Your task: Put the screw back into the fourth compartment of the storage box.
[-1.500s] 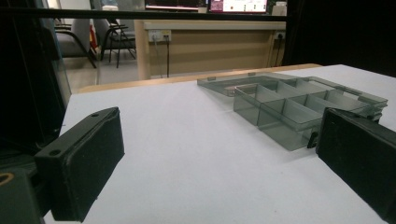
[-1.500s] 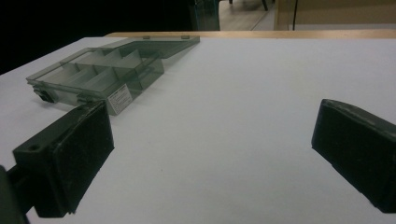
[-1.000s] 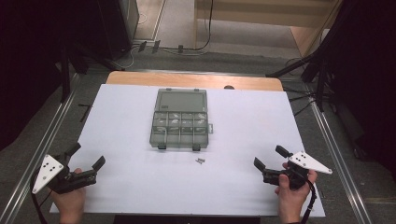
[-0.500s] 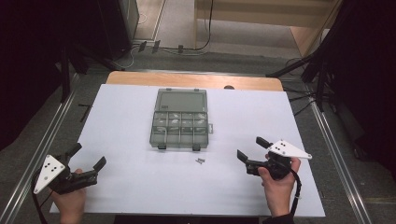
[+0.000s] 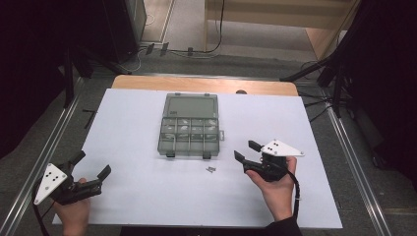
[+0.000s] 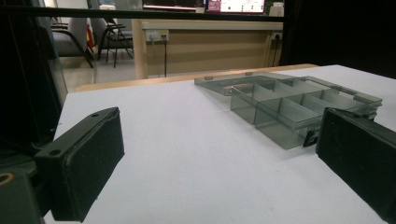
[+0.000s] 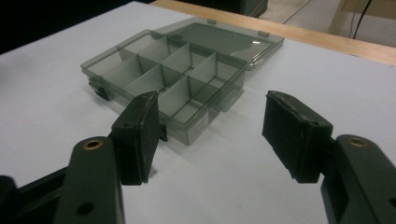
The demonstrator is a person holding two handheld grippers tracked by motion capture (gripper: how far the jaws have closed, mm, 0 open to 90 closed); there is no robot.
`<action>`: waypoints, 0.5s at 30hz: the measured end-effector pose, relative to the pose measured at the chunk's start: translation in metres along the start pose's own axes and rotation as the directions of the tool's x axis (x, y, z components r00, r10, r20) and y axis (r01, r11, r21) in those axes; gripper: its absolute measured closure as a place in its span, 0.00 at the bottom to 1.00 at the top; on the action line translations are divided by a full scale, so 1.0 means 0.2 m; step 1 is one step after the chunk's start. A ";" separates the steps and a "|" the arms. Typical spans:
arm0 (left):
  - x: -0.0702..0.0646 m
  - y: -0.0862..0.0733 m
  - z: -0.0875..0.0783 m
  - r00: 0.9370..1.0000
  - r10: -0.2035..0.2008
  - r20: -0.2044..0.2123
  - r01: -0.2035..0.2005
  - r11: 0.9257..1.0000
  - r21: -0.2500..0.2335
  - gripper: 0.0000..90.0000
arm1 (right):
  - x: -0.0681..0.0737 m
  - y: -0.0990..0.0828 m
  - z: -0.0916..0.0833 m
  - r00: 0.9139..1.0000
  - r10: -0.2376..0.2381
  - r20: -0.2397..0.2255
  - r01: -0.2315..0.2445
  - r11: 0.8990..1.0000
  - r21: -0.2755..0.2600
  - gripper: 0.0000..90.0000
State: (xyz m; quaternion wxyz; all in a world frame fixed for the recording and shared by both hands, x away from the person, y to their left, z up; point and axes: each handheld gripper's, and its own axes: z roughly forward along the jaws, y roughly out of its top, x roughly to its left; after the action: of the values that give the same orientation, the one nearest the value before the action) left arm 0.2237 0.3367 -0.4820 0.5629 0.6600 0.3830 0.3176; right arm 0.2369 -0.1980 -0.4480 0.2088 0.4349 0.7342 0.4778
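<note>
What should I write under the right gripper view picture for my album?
Open right gripper points at an open, smoky-grey compartment box on a white table.

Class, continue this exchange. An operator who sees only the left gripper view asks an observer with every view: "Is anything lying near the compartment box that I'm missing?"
Observer: Yes. The high view shows a few small metal parts, perhaps screws, on the white table just in front of the compartment box.
Operator: Where's the right gripper?
Observer: The right gripper is just right of those parts, jaws open, holding nothing.
Operator: Anything in the compartments?
Observer: In the right gripper view, they look empty.
</note>
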 end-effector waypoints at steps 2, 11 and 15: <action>0.00 0.00 0.00 1.000 0.001 -0.001 -0.001 1.000 -0.001 0.01 | 0.03 0.01 0.03 1.000 -0.019 0.001 0.019 0.999 0.026 0.45; 0.00 0.00 0.00 1.000 0.004 0.002 -0.004 1.000 -0.001 0.01 | 0.10 0.04 0.14 0.995 -0.060 -0.084 0.068 0.993 0.092 0.59; 0.00 0.00 0.00 1.000 0.003 0.001 -0.003 1.000 -0.001 0.01 | 0.13 0.05 0.18 0.990 -0.092 -0.107 0.106 0.985 0.135 0.65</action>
State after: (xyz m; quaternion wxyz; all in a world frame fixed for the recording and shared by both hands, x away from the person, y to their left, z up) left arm 0.2234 0.3362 -0.4820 0.5629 0.6605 0.3816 0.3184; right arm 0.2534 -0.1549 -0.4523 0.1644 0.3867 0.7962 0.4352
